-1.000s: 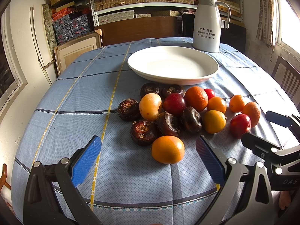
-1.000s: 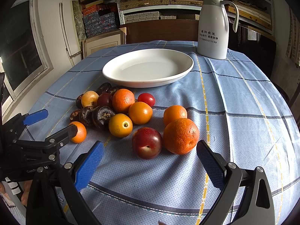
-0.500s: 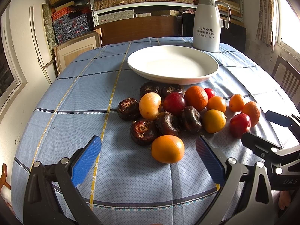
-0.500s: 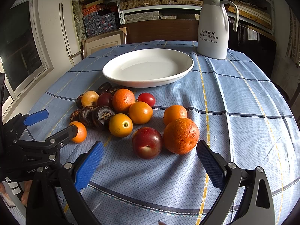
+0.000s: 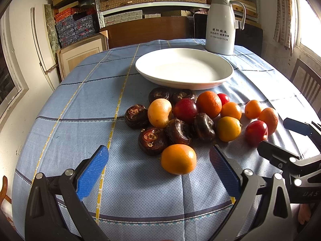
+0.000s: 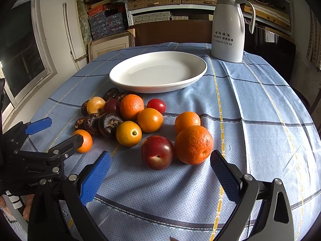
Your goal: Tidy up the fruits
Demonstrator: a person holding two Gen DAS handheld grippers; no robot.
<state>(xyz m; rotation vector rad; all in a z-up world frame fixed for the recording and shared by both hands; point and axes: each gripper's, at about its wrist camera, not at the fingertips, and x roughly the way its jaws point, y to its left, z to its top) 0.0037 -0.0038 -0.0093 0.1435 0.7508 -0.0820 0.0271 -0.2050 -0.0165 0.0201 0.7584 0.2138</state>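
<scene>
A pile of fruit lies on the blue checked tablecloth in front of a white oval plate [image 5: 183, 68] [image 6: 158, 71] that holds nothing. Nearest my left gripper [image 5: 158, 172] is a small orange [image 5: 178, 159], just ahead of its open blue pads. Behind it lie several dark water chestnuts [image 5: 153, 140], a yellow fruit [image 5: 159, 112] and a red plum [image 5: 185, 109]. My right gripper [image 6: 160, 172] stands open just short of a red plum [image 6: 157, 152] and a large orange [image 6: 193, 144]. Each gripper shows at the edge of the other's view.
A white thermos jug [image 5: 220, 23] [image 6: 227, 28] stands behind the plate at the table's far side. Shelves of boxes line the back wall. A wooden chair [image 5: 307, 82] stands at the right. The tablecloth drops off at the table's round edge on both sides.
</scene>
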